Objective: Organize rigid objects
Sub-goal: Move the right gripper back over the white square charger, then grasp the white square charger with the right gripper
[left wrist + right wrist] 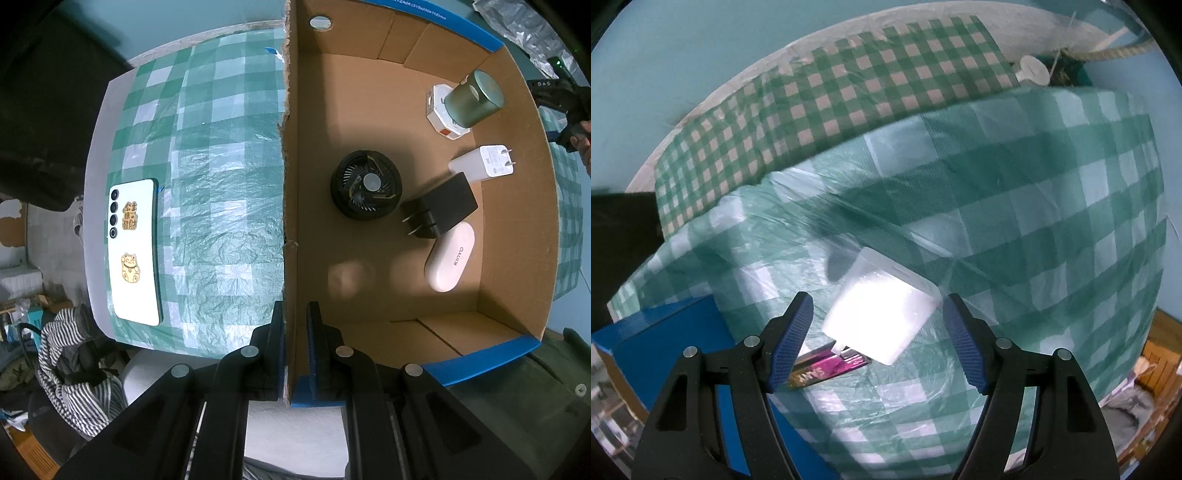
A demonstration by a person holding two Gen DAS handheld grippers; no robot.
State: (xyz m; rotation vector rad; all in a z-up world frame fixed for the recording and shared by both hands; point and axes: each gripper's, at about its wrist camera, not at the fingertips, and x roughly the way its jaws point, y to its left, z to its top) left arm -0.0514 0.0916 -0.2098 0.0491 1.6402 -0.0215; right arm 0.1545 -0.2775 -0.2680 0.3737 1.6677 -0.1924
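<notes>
My right gripper (878,341) stands wide open with nothing in its grasp. A white charger block (882,314) lies on the green checked tablecloth (1034,229) between the two blue pads and a little ahead of them, tilted so one corner points back toward me. I see clear cloth on both sides of it, so neither pad (792,341) touches it. Its near corner overlaps a flat purple packet (827,367) that lies just beside the left pad. To the left of that I see the blue outer wall of the box (665,339).

My left gripper (295,347) is nearly closed, its two fingers straddling the torn near wall of the cardboard box (286,147), one finger outside and one inside. I cannot tell whether they actually pinch the card.

Inside the box, going outward from that gripper: a white oval case (448,258), a black plug adapter (439,210) touching it, a round black fan (365,190) just left of the adapter, a white plug adapter (482,164) beyond the black one, and a green tin (474,98) standing against a white hexagonal item (441,110) near the far corner.

Outside the box, well to the left on the cloth, lies a white phone (135,251), back side up, with gold stickers.
</notes>
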